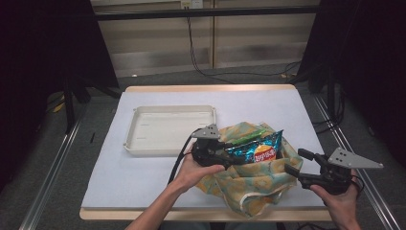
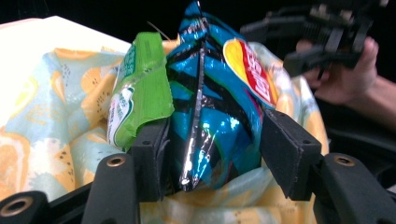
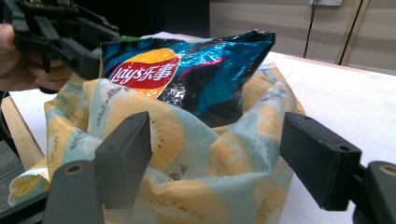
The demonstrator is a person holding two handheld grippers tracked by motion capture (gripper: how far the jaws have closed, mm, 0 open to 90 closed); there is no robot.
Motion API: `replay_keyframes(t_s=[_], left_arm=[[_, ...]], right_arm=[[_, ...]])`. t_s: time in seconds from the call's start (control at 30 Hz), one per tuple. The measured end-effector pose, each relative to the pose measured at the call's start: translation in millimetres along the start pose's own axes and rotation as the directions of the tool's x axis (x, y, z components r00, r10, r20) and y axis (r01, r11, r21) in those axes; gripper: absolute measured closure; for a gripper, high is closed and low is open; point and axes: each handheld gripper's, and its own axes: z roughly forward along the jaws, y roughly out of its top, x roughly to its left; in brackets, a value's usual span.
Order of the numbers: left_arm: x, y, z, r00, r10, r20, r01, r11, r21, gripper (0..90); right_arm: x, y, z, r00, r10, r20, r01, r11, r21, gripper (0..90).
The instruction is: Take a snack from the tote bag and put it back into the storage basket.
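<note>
- Nearest the high camera, the person's two forearms come in from the bottom edge, each hand carrying a claw over the front of the desk (image 1: 158, 172).
- The left claw (image 1: 229, 155) reaches from the left into the mouth of a cloth bag (image 1: 249, 184) printed with yellow fruit slices on pale blue.
- In the left gripper view the left claw (image 2: 212, 149) has its jaws spread around the lower part of a blue crisp packet (image 2: 219, 102). The jaw on the picture's left lies against the foil; the other stands clear of it with a gap showing, so the claw is released rather than clenched.
- A green snack packet (image 2: 140, 88) stands just beside the blue one, behind that same near jaw and leaning on the bag's rim.
- The blue crisp packet (image 1: 256, 149) stands upright in the bag, its top half above the cloth; the green snack packet (image 1: 249, 135) pokes out behind it.
- The right claw (image 1: 293, 173) sits at the bag's right side. In the right gripper view its jaws (image 3: 217, 161) stand wide apart with the bag's cloth wall between and beyond them, neither pad pressing: released.
- The cloth bag (image 3: 187, 186) slumps open at the desk's front edge.
- An empty white tray (image 1: 139, 143) lies to the left of the bag, apart from it.
</note>
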Motion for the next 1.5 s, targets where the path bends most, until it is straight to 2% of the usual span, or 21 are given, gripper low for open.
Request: replay_keyframes(t_s=[0.1, 0.17, 0.23, 0.33, 0.37, 0.43, 0.47, 0.53, 0.57, 0.63, 0.77, 0.93, 1.13, 1.2, 1.23, 1.3, 1.5], left_arm=[[2.8, 1.8, 1.8, 0.9999, -0.001, 0.015, 0.001, 1.0, -0.006, 45.1], [2.7, 3.2, 3.7, 1.0, -0.004, 0.009, 0.004, 0.9999, -0.013, 44.8], [1.0, 7.0, 10.7, 0.9999, 0.003, 0.015, -0.003, 1.0, 0.001, 40.9], [0.4, 7.2, 13.6, 0.9999, 0.004, 0.015, -0.004, 0.9999, 0.011, 42.1], [0.7, 7.9, 15.4, 0.9999, -0.008, 0.013, 0.008, 1.0, 0.003, 45.5], [0.0, 7.1, 16.5, 0.9997, 0.019, 0.013, -0.019, 0.9998, 0.003, 60.5], [-1.0, 7.1, 16.7, 0.9992, 0.036, 0.017, -0.036, 0.9993, 0.009, 65.4], [-1.8, 8.1, 16.4, 0.9988, 0.042, 0.025, -0.042, 0.9991, 0.01, 72.3], [-4.0, 11.2, 14.6, 0.9978, 0.052, 0.042, -0.053, 0.9986, 0.006, 77.0], [-6.2, 13.4, 12.6, 0.9971, 0.055, 0.052, -0.056, 0.9984, 0.007, 82.9], [-6.4, 16.8, 8.6, 0.9975, 0.05, 0.05, -0.05, 0.9987, -0.001, 87.8], [-6.4, 21.7, 5.6, 0.9977, 0.048, 0.048, -0.047, 0.9988, -0.009, 89.8], [-11.7, 31.4, -0.5, 0.9964, 0.074, 0.042, -0.073, 0.9971, -0.021, 90.0], [-12.7, 36.3, -2.5, 0.9963, 0.078, 0.036, -0.077, 0.9966, -0.027, 90.0], [-13.4, 41.2, -4.7, 0.9953, 0.093, 0.028, -0.092, 0.9954, -0.026, 90.0], [-14.7, 46.5, -6.8, 0.9948, 0.098, 0.027, -0.097, 0.9941, -0.048, 90.0], [-17.2, 61.2, -15.7, 0.9918, 0.128, 0.005, -0.127, 0.9901, -0.06, 90.0]], right_arm=[[0.1, -0.5, 1.1, 1.0, -0.001, -0.001, 0.001, 1.0, 0.005, 24.7], [0.6, -0.4, 1.2, 1.0, 0.003, -0.001, -0.003, 1.0, 0.006, 24.6], [1.0, -0.5, 1.7, 1.0, -0.003, -0.001, 0.003, 1.0, 0.005, 24.4], [0.7, 0.0, -0.7, 0.9999, -0.01, 0.0, 0.01, 1.0, 0.002, 23.9], [0.1, -0.2, -0.8, 1.0, -0.005, -0.003, 0.005, 1.0, 0.001, 23.8], [-0.7, -0.8, -0.1, 1.0, 0.001, 0.001, -0.001, 1.0, 0.006, 23.8], [-0.6, -1.0, -0.2, 1.0, 0.002, 0.0, -0.002, 1.0, 0.006, 23.8], [-0.4, -1.0, -0.5, 1.0, -0.005, -0.001, 0.005, 1.0, 0.007, 23.8], [-0.2, -1.0, -0.7, 1.0, -0.001, -0.002, 0.001, 1.0, 0.006, 23.7], [-0.5, -1.0, -0.6, 1.0, -0.002, -0.002, 0.002, 1.0, 0.004, 23.7], [0.2, -0.4, -1.5, 1.0, 0.001, -0.005, -0.001, 1.0, -0.003, 23.1], [0.9, -1.0, -0.9, 0.9999, 0.001, -0.012, -0.001, 1.0, -0.002, 22.9], [0.3, -1.2, -1.1, 0.9999, 0.001, -0.017, -0.001, 1.0, -0.002, 22.3], [0.1, -1.1, -1.5, 0.9999, 0.004, -0.01, -0.004, 1.0, -0.013, 22.2], [-0.2, -1.0, -1.7, 1.0, 0.001, -0.01, -0.001, 1.0, -0.014, 21.8], [-0.2, -1.0, -2.1, 0.9999, 0.002, -0.014, -0.002, 1.0, -0.014, 21.6], [0.0, -1.6, -1.5, 0.9997, 0.0, -0.023, 0.0, 1.0, -0.006, 20.7]])
